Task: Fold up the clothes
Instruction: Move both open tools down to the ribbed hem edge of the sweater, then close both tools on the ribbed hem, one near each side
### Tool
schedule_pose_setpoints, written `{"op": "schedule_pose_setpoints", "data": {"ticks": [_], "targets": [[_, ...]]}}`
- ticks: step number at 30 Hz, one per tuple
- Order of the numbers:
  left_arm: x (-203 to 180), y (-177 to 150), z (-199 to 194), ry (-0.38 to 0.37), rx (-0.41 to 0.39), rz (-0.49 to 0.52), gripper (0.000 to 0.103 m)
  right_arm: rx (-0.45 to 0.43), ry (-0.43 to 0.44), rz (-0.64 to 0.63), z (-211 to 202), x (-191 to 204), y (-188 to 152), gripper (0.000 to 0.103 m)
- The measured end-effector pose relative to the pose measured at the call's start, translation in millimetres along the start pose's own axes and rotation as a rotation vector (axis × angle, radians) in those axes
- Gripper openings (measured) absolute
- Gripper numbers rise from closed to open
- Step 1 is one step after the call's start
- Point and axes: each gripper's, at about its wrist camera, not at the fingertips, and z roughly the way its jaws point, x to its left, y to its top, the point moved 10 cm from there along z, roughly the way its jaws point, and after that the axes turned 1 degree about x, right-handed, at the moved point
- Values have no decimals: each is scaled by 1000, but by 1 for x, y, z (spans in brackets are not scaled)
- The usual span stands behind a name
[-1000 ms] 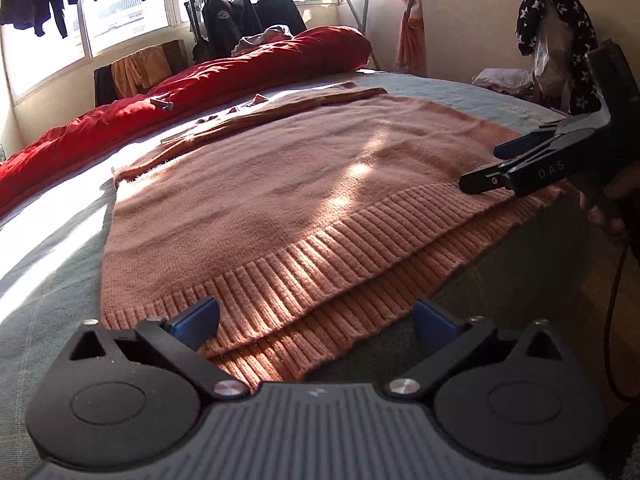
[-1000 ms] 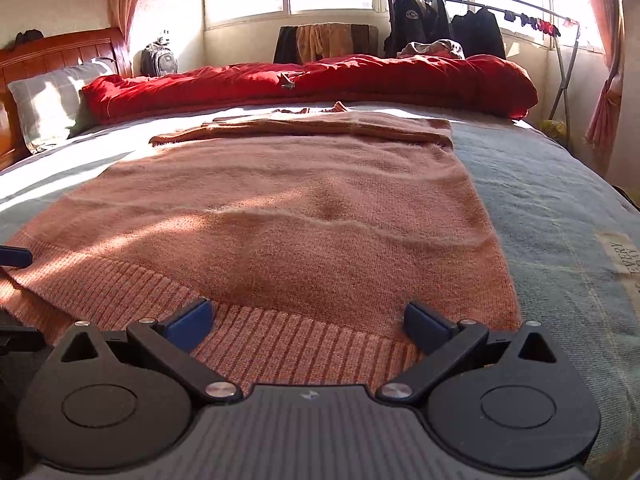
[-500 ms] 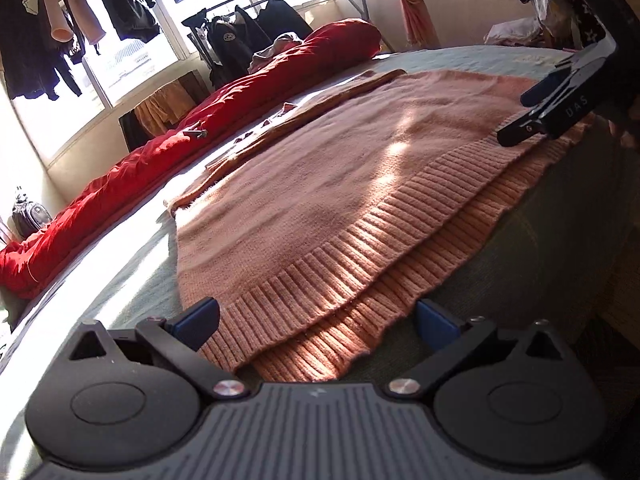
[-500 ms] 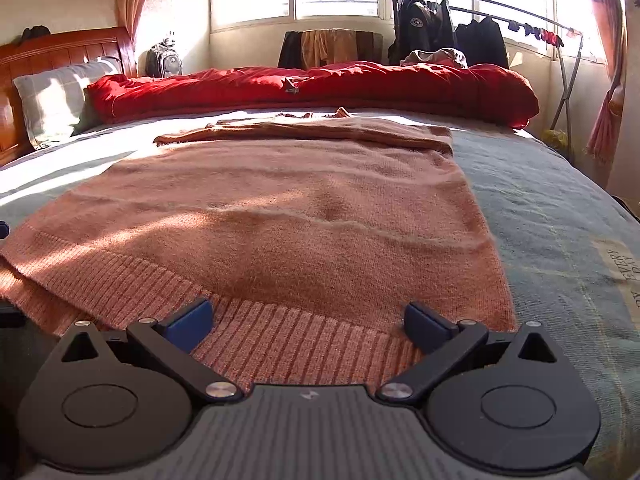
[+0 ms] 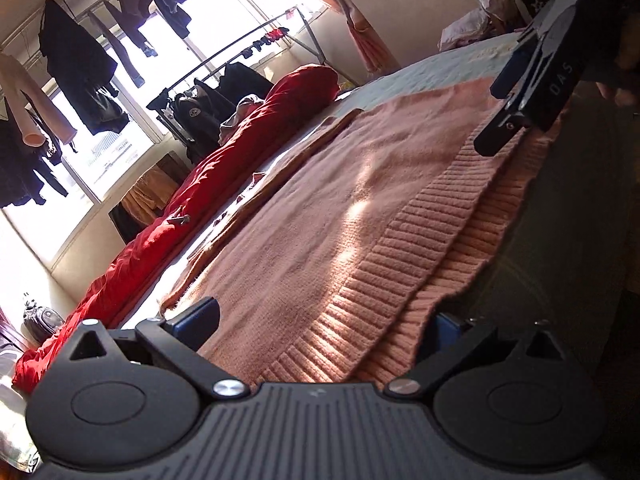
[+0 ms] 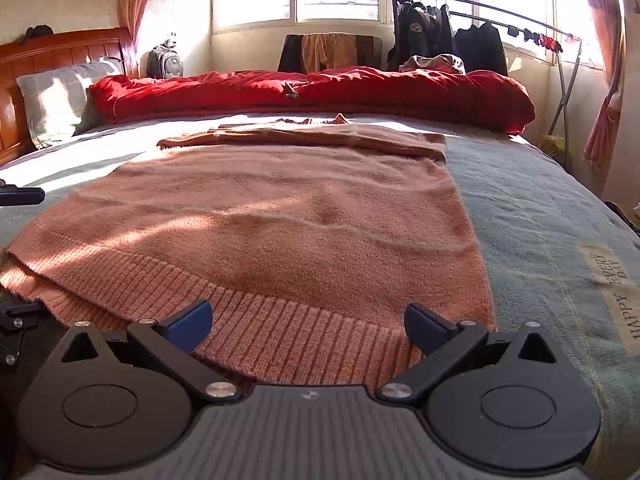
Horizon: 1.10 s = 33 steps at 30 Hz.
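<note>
1. Holding your left hand-held gripper spread wide, you've got it around the sweater's ribbed hem corner.
2. Sweater lies flat on the bed.
3. Your right hand-held gripper gapes wide at the hem's right corner.

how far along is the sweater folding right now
Early. Done: the sweater lies flat on the bed, sleeves folded across its far end. In hand: both hand-held grippers, left and right, sit open at the ribbed hem, gripping nothing. Left: grip the hem and fold the body up.
</note>
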Motion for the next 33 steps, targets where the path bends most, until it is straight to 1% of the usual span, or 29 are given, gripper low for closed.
{"op": "schedule_pose_setpoints", "data": {"ticks": [3,5,9,12,15,16,18,21,22,25,29,33], "targets": [[-1,6,4,5,-10,-14,102,-20,13,1,-5,2,2,103],[1,8,4,4,-16,-20,102,-51,48,-11,-13,6,8,103],[10,8,1,3,-13,-67,102,-104,183,-88,-30,28,23,103],[18,9,-1,4,-17,-103,102,-91,275,-246,-34,61,24,103],[20,11,-2,8,-23,-110,102,-60,296,-424,-26,93,13,103],[21,12,-2,10,-24,-110,102,-54,288,-481,-22,103,10,103],[21,12,-2,13,-24,-110,102,-57,236,-567,-13,116,5,103],[21,11,-3,16,-22,-109,102,-68,119,-662,-1,123,3,103],[21,10,-3,16,-20,-108,102,-77,96,-679,0,123,4,103],[24,6,-4,22,-8,-103,102,-78,25,-687,-1,113,6,103],[29,-2,-5,33,13,-96,102,-46,-101,-659,-5,76,7,103],[35,-19,-3,64,69,-85,102,-11,-208,-636,-8,38,6,103]]}}
